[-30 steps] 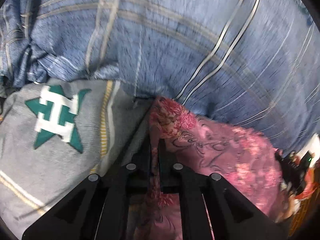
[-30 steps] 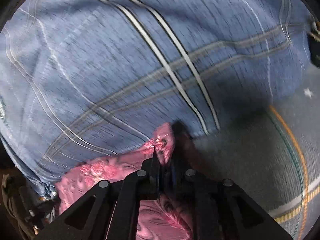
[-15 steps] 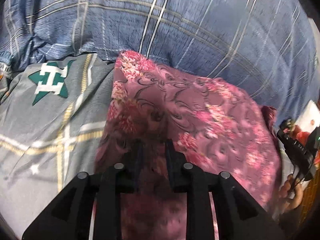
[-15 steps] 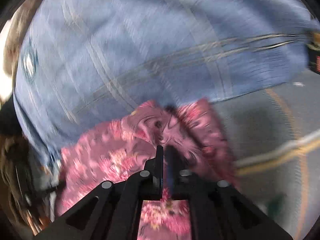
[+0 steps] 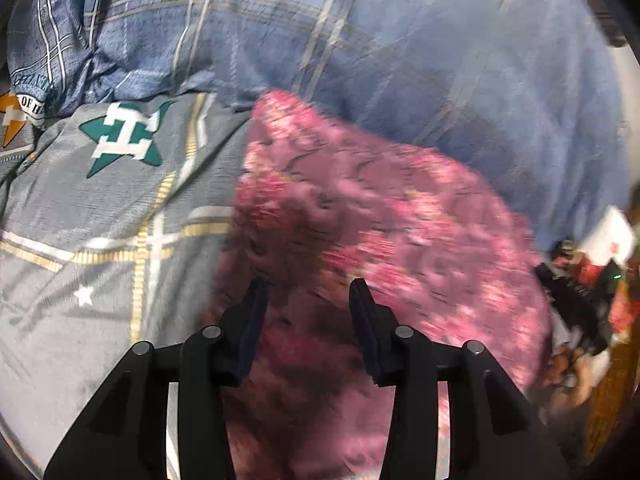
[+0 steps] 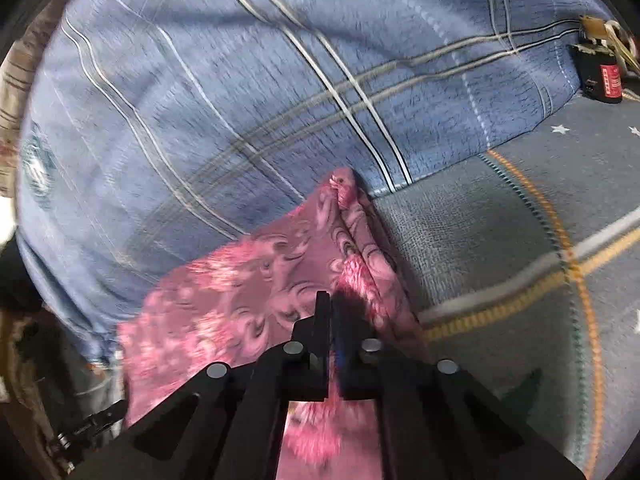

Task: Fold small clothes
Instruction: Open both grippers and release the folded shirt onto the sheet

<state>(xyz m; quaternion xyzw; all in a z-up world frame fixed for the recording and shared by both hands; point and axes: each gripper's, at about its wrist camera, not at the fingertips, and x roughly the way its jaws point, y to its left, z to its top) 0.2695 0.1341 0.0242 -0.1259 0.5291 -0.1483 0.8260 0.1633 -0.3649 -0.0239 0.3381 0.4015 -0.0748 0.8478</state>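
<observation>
Two grippers worked one pink floral cloth (image 5: 384, 216) lying on the grey bedsheet (image 5: 100, 208), its far edge against the blue plaid quilt (image 5: 400, 48). The left gripper (image 5: 307, 292) had just been opening, jaws spread above the fabric without pinching it. The right gripper (image 6: 331, 308) stood nearly pressed together, pinching the cloth's right folded edge; bare sheet lay open to the right.

Your two handheld grippers, both matte black

You are looking along the left gripper (image 5: 306, 294) and the right gripper (image 6: 331, 304): each is showing angular black plastic arms, four round silver screw heads in a row, and flat dark pads lining its fingers.
</observation>
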